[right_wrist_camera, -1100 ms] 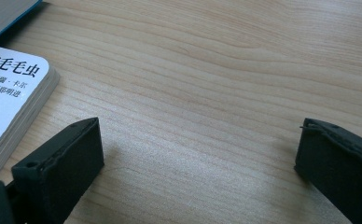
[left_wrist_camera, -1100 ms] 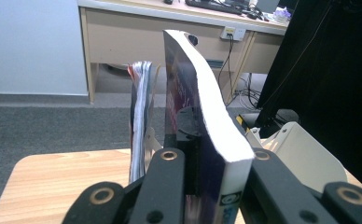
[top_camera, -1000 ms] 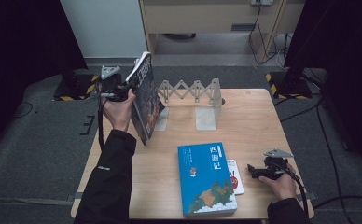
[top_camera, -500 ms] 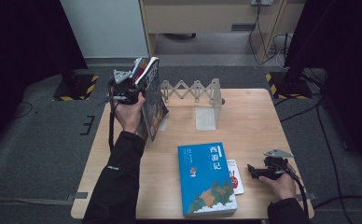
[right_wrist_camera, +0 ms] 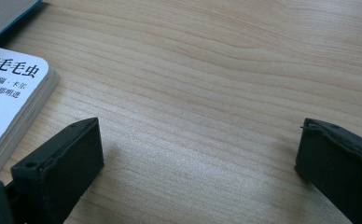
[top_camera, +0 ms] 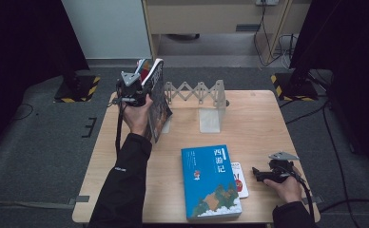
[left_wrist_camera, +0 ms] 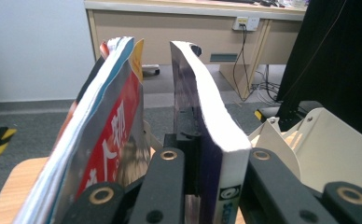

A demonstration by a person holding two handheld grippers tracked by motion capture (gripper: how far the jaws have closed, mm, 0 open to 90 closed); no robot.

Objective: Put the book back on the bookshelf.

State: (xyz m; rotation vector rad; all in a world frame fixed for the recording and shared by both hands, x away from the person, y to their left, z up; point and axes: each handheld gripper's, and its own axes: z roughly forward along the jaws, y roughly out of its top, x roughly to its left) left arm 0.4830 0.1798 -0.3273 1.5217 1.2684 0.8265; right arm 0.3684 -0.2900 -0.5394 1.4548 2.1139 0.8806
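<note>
My left gripper (top_camera: 149, 94) is shut on a dark-covered book (top_camera: 158, 107) and holds it upright over the table's back left, by the left end of a white accordion book rack (top_camera: 197, 89). In the left gripper view the jaws clamp this book (left_wrist_camera: 226, 154) at its white page block. A thin red-covered book (left_wrist_camera: 109, 140) leans just outside the left jaw; whether it is gripped too I cannot tell. My right gripper (top_camera: 258, 174) rests on the table at the front right, open with bare wood between its jaws (right_wrist_camera: 198, 154).
A blue book (top_camera: 211, 181) lies flat at the front middle, with a small white book (top_camera: 240, 179) (right_wrist_camera: 11, 88) tucked at its right edge, close to the right gripper. A cream rack plate (left_wrist_camera: 319, 140) stands right of the held book. The table's (top_camera: 263, 123) right half is bare wood.
My left hand has carried the book to the right and a little down, toward the rack's left end. The right gripper has stayed in place.
</note>
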